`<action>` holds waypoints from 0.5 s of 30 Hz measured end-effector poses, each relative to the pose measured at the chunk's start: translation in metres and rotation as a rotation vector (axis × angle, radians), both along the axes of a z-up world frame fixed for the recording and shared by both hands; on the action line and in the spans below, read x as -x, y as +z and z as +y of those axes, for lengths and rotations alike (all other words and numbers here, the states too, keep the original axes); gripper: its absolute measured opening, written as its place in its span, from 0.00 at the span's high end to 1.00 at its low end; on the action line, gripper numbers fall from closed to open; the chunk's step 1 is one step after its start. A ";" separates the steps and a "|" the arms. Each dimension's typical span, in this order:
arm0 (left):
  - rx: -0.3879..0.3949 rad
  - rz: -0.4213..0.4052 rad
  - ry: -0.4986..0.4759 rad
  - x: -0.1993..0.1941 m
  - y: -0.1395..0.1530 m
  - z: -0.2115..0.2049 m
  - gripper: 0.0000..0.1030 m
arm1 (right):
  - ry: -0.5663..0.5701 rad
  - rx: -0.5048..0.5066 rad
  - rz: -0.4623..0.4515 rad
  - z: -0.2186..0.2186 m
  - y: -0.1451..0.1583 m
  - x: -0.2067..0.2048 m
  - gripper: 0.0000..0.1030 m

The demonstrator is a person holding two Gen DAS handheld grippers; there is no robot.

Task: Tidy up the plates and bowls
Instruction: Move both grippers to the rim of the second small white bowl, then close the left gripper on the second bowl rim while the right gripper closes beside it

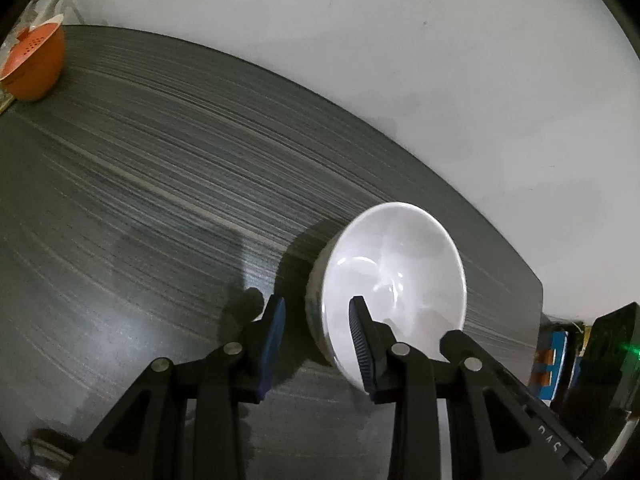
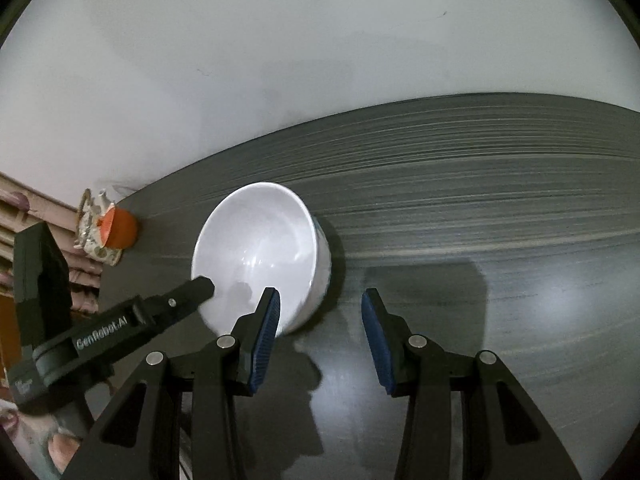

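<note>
The left wrist view shows, at the bottom of the frame, the left gripper point(image 1: 318, 344) with its two blue-padded fingers straddling the near rim of a white bowl point(image 1: 394, 276): one pad sits inside the bowl and the other outside its wall. There is a visible gap between the outer pad and the bowl, so the tongs look released rather than clenched on the rim, though motion blur makes actual contact hard to judge. The bowl occupies the lower right of the frame over a dark grey streaked table point(image 1: 160, 184), its shadow falling to its left. Farther off, in the upper left corner, an orange strainer-like cup point(image 1: 34, 64) stands at the table's edge, with a glass item behind it too blurred to identify. A pale wall point(image 1: 400, 40) fills the top. In the right wrist view, the right gripper point(image 2: 320, 322) is at the bottom centre, its jaws released and apart with only bare table between them; its left pad is just in front of the bowl's point(image 2: 260, 248) near rim. The left gripper's point(image 2: 204, 286) black finger reaches in from the lower left to the bowl's rim. Beyond, at mid left, the orange cup point(image 2: 120, 230) stands beside a patterned teapot point(image 2: 94, 232).
</note>
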State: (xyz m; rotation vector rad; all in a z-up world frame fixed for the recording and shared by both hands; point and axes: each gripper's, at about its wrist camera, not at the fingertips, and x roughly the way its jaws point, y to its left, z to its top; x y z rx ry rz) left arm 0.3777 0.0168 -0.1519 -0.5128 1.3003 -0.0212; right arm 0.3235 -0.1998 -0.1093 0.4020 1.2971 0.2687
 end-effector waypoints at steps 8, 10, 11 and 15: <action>-0.016 0.026 -0.038 -0.006 -0.013 -0.010 0.70 | 0.001 0.025 0.046 0.012 -0.020 -0.011 0.65; -0.025 0.024 -0.056 -0.004 -0.015 -0.014 0.76 | 0.003 0.030 0.048 0.015 -0.022 -0.010 0.69; -0.019 0.015 -0.066 -0.003 -0.014 -0.016 0.78 | 0.008 0.026 0.051 0.018 -0.023 -0.011 0.73; -0.047 0.022 -0.078 0.003 -0.009 -0.033 0.81 | 0.020 0.025 0.043 0.020 -0.018 -0.007 0.80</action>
